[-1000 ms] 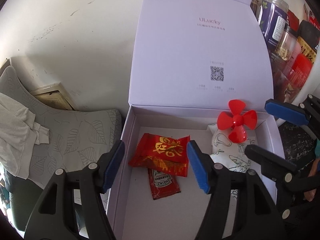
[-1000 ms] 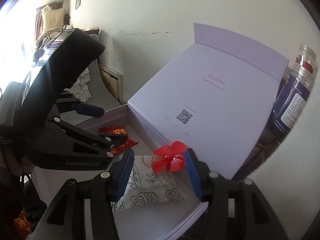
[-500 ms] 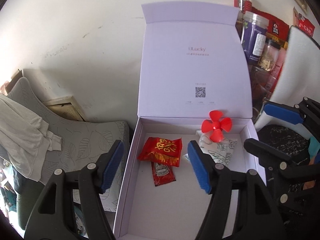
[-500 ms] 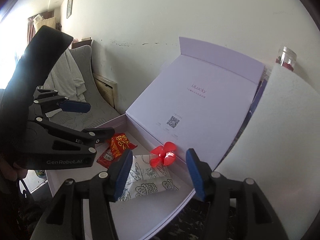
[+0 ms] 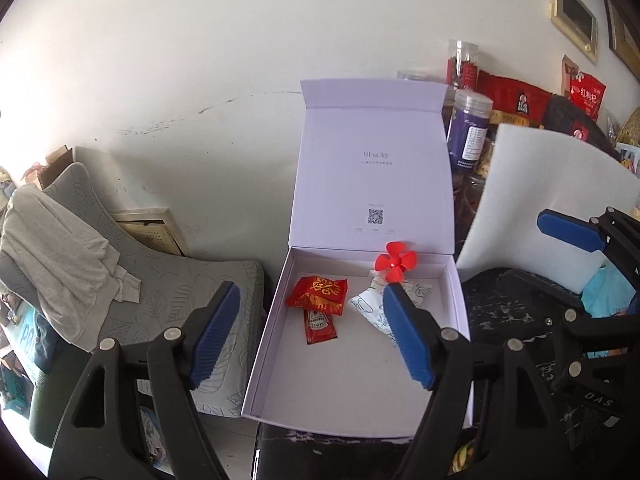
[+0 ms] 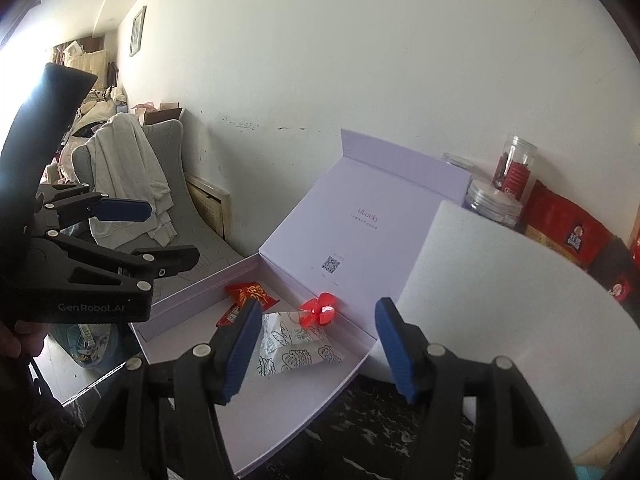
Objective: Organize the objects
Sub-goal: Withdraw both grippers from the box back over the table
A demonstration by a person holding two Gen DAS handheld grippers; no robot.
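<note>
Lavender card box (image 5: pixel 360 380) sits open ahead in my left wrist view, lid (image 5: pixel 374 168) propped upright against the wall; inside lie a red foil packet (image 5: pixel 318 294), a ketchup sachet (image 5: pixel 319 326) partly under it, a white printed pouch (image 5: pixel 374 308) and a red propeller (image 5: pixel 394 266) on the pouch by the back wall; my left gripper (image 5: pixel 310 330) hangs above the near left of the box, jaws just opening, nothing between the pads; my right gripper (image 5: pixel 568 236) shows at the right edge; a white foam board (image 5: pixel 560 200) leans right of the box, jars and snack bags behind it; a grey chair (image 5: pixel 168 288) is close on the left.

Right wrist view: my right gripper (image 6: pixel 314 346) is released too, jaws just widening, empty, above the box's near right corner; pouch (image 6: pixel 298 344) and propeller (image 6: pixel 320 310) lie beyond the pads; left gripper (image 6: pixel 148 234) floats left of the box. Items look placed, so I judge the next step is closing the lid: take it by its top flap, swing it down evenly, keep pads off the propeller; foam board crowds the right side, wall is tight behind, open room is only toward me.
</note>
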